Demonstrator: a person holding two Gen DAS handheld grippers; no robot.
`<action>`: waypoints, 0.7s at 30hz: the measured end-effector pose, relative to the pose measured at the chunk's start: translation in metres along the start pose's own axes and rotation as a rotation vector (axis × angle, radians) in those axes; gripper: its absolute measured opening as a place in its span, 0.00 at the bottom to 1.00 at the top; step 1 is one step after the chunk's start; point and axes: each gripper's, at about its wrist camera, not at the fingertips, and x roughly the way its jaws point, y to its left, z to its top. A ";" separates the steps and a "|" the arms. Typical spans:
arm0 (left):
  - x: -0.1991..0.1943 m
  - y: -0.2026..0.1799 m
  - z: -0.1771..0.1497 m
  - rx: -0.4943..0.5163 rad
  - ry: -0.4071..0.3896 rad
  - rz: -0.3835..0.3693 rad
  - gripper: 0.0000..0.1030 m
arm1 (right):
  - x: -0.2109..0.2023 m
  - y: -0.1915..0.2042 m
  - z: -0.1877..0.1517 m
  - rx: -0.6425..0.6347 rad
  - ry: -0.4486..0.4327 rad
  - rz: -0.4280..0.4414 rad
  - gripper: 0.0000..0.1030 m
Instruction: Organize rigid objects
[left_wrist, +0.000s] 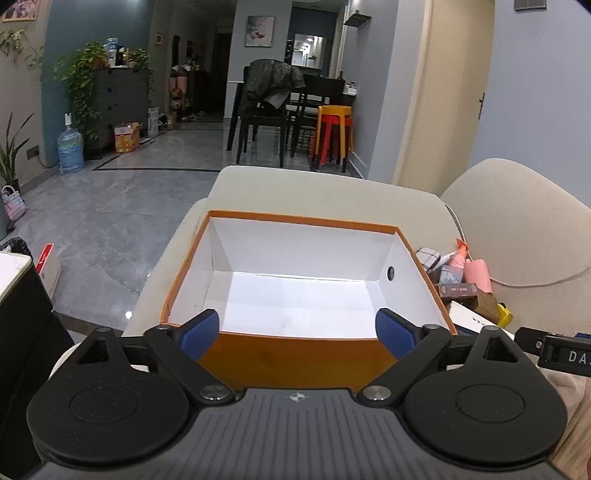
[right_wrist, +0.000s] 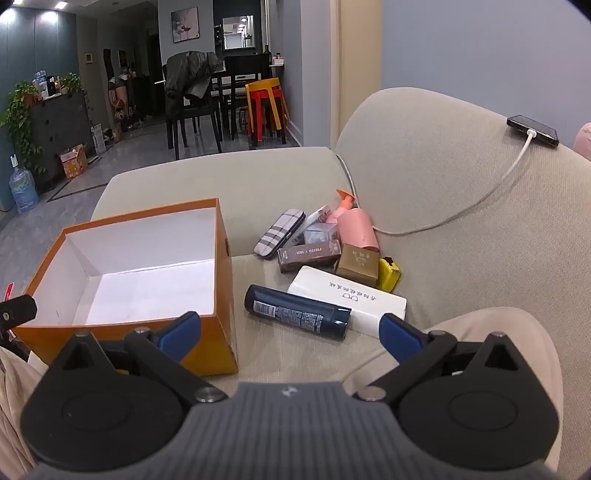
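An orange box (left_wrist: 295, 358) (right_wrist: 225, 280) with a white, empty inside stands on a beige sofa. My left gripper (left_wrist: 297, 328) is open, just in front of the box's near wall. To the right of the box lies a pile: a dark blue bottle (right_wrist: 299, 312) on its side, a white box (right_wrist: 351, 301), a brown box (right_wrist: 308, 254), a gold box (right_wrist: 358, 264), a yellow item (right_wrist: 389, 273), a pink bottle (right_wrist: 356, 225) and a plaid case (right_wrist: 279, 232). My right gripper (right_wrist: 290, 334) is open, empty, just short of the blue bottle.
A phone (right_wrist: 532, 131) lies on the sofa back, its white cable (right_wrist: 461, 210) running down to the pile. A person's knee (right_wrist: 509, 328) is at the lower right. Beyond the sofa are grey floor, dark chairs (left_wrist: 266, 122) and stacked stools (left_wrist: 332, 133).
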 end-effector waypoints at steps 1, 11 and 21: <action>0.000 0.000 0.000 0.002 0.002 -0.001 1.00 | 0.001 0.000 0.000 -0.001 0.004 0.002 0.98; -0.001 -0.006 -0.001 0.031 -0.001 -0.012 1.00 | 0.004 0.000 -0.002 -0.005 0.016 0.008 0.98; 0.000 -0.004 -0.002 0.034 -0.001 -0.018 1.00 | 0.005 0.001 -0.002 -0.013 0.022 0.011 0.98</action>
